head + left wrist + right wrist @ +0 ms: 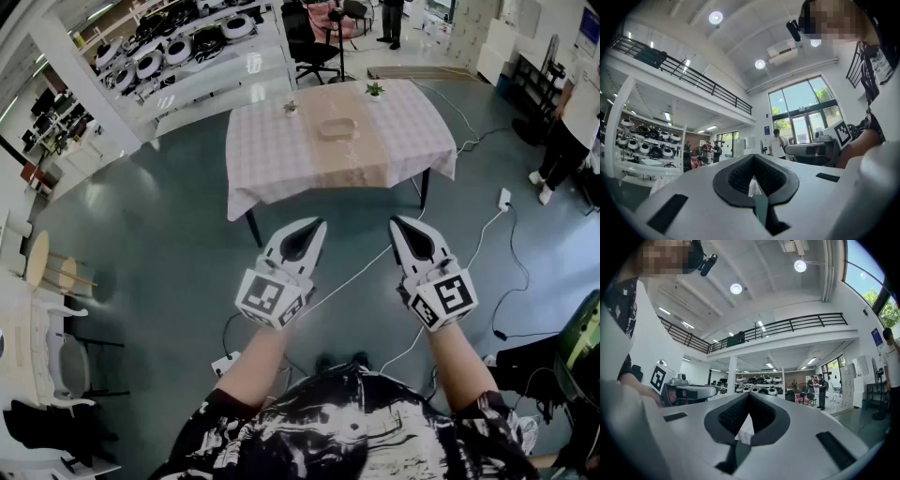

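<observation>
Well short of the table (281,155) — left tongs (318,224), right tongs (396,222), tips together.

A table (254,229) draped in a pale checked cloth (272,164) stands level; a shallow beige dish (337,128) lies flat near the table's middle.

**Three cameras: one looking down, two riding the grippers**

The head view looks steeply down from the person's head, past both forearms. It takes in the left gripper (317,226) and right gripper (398,223) close below, and a cloth-covered table (281,159) farther ahead.

Each gripper view sits low on its own gripper, very near the jaws, and faces forward and slightly upward into the hall. The left gripper view catches the right gripper's marker cube (843,133) at its right edge. The right gripper view catches the left gripper's marker cube (658,377) at its left edge.

All three views share the shelves (178,47) of round white items.
</observation>
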